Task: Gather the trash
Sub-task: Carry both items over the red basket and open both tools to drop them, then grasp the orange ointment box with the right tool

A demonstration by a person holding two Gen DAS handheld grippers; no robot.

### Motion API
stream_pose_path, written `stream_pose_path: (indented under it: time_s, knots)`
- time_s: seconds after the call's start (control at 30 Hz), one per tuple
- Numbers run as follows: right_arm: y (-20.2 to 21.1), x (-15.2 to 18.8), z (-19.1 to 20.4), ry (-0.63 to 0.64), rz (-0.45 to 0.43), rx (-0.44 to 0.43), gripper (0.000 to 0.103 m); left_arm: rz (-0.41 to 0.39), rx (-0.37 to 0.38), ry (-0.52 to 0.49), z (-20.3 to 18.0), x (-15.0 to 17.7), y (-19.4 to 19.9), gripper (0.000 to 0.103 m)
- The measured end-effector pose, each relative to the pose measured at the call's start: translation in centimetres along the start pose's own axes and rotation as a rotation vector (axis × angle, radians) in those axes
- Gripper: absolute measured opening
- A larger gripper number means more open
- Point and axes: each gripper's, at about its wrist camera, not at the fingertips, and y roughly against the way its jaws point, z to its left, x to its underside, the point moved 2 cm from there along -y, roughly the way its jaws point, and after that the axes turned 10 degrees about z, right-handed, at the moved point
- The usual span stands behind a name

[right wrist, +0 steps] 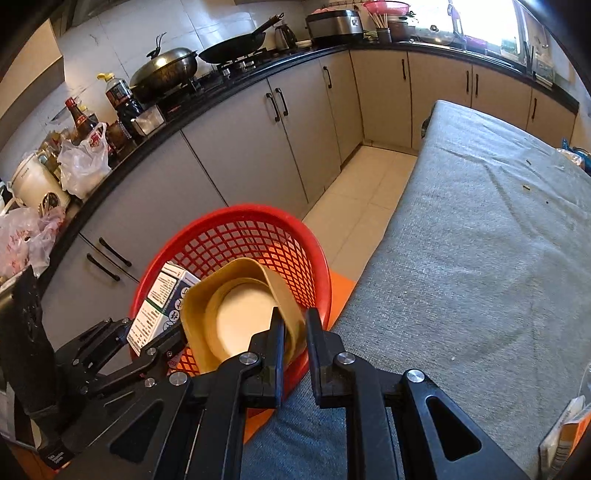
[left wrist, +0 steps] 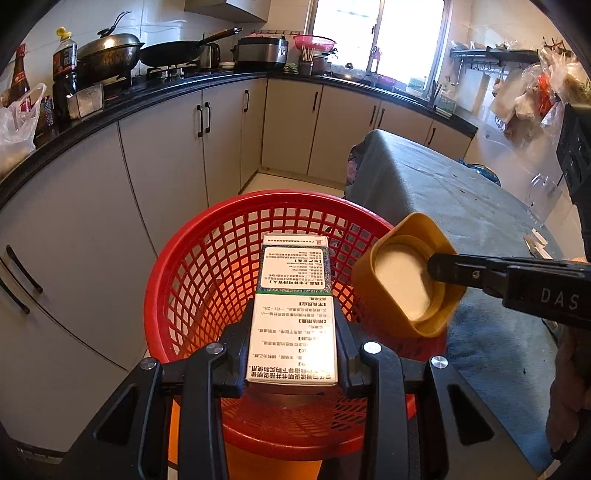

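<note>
Red mesh basket (left wrist: 173, 266): receptacle. Left gripper (left wrist: 291, 354) clamps printed carton (left wrist: 291, 295) over its mouth; right gripper (right wrist: 295, 332) pinches yellow cap (right wrist: 236, 314) wall at rim. Release both well inside rim.

1. White tiled walls (left wrist: 162, 22) stood behind a black worktop (left wrist: 110, 107) that ran around the corner.
2. Pale cabinet doors (right wrist: 236, 147) with dark handles lined its front.
3. A bright window (left wrist: 376, 33) lit the room.
4. The floor (right wrist: 362, 192) was pale tile.

Boxed tongs (left wrist: 293, 354) over red basket (left wrist: 184, 251)
</note>
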Motion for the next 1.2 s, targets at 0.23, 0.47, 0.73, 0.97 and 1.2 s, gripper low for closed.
stream_pose_path:
  time_s: [0.23,0.47,0.73,0.97,1.2]
  knots:
    - [0.2,-0.2,0.1,0.008,-0.008,-0.008,0.020,-0.011,0.002,0.015,0.4,0.3,0.1,0.052]
    - [1.6,0.0,0.1,0.007,-0.038,-0.019,0.022,-0.012,0.014,0.031,0.8,0.5,0.4,0.053]
    - [4.3,1.4,-1.0,-0.024,-0.069,-0.049,0.022,-0.036,0.031,0.034,0.2,0.8,2.2,0.055]
    - [7.5,4.1,-3.0,-0.059,-0.107,-0.052,0.028,-0.079,0.059,-0.017,-2.6,1.1,4.8,0.059]
    - [11.1,7.1,-6.1,-0.112,-0.149,-0.055,0.029,-0.085,0.118,-0.081,-7.4,1.7,6.2,0.060]
